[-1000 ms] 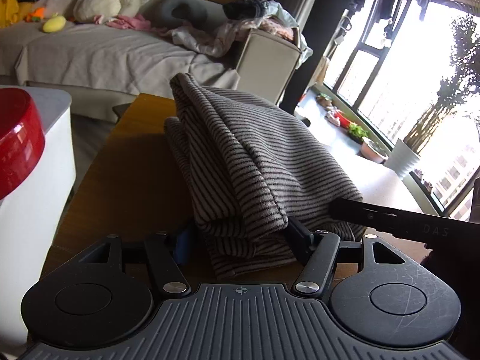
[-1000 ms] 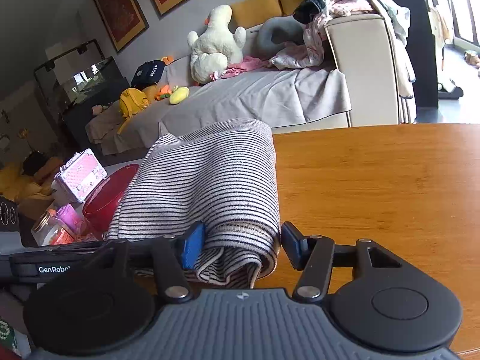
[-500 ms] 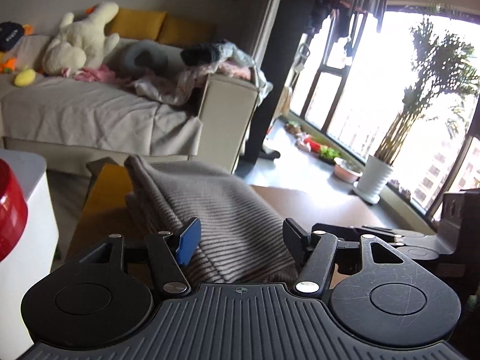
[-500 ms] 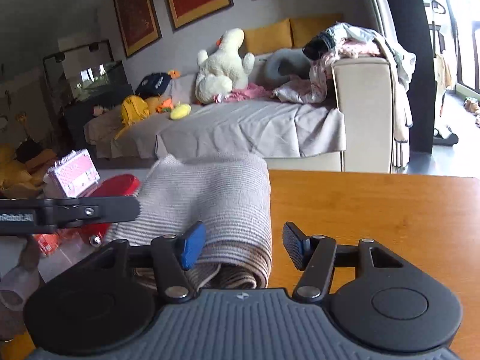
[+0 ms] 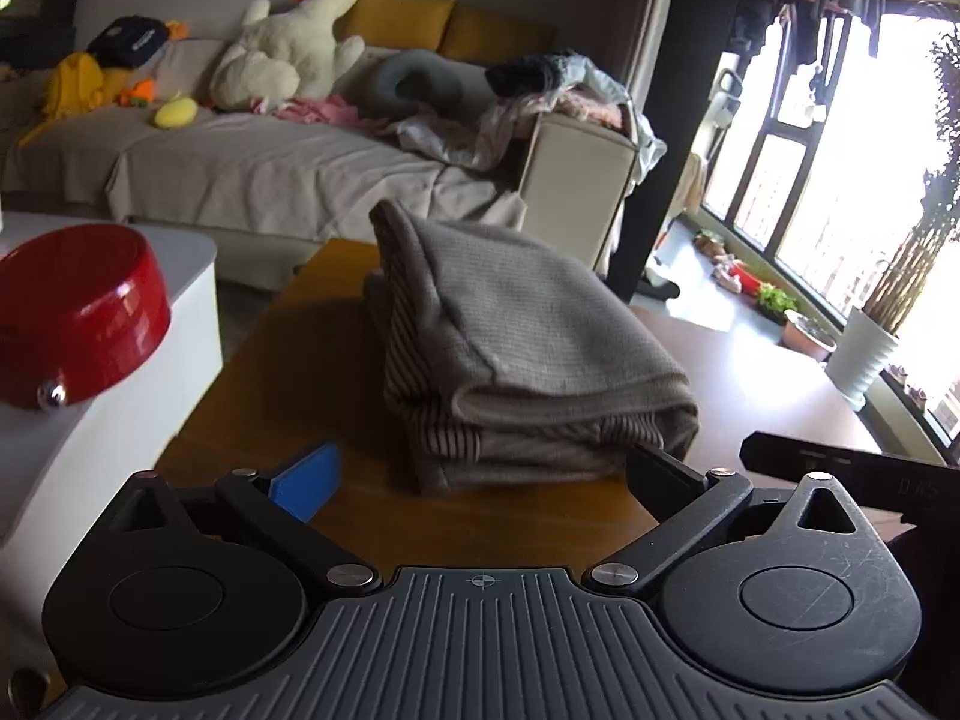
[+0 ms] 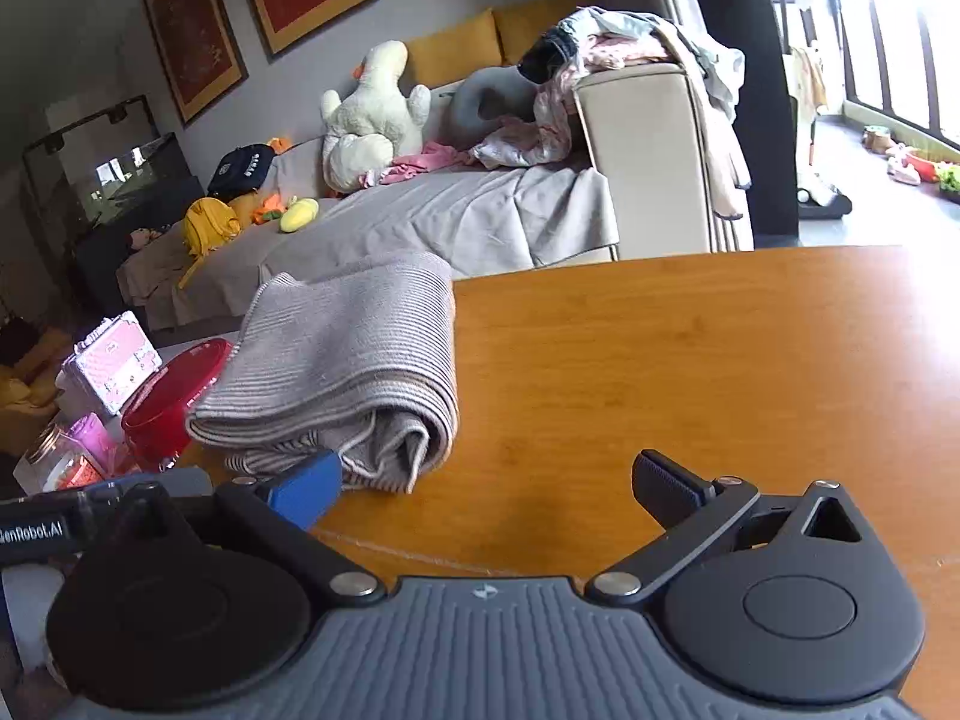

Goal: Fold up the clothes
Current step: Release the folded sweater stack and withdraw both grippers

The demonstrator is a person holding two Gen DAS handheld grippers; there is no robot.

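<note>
Resting: folded striped garment (image 5: pixel 528 354) (table (image 6: pixel 690 360))

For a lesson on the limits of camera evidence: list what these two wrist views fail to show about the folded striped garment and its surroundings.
- Folded striped garment: its type; both views show only outer layers, the folds hide the rest.
- Wooden table: its near edge, covered by each gripper's body.
- Red bowl: its inside, seen too low in both views.
- Right gripper in the left view: cut off by the right edge.

Folded striped garment (image 6: pixel 342 354) on wooden table (image 6: pixel 690 372); right claw (image 6: pixel 486 480) spread, empty.
</note>
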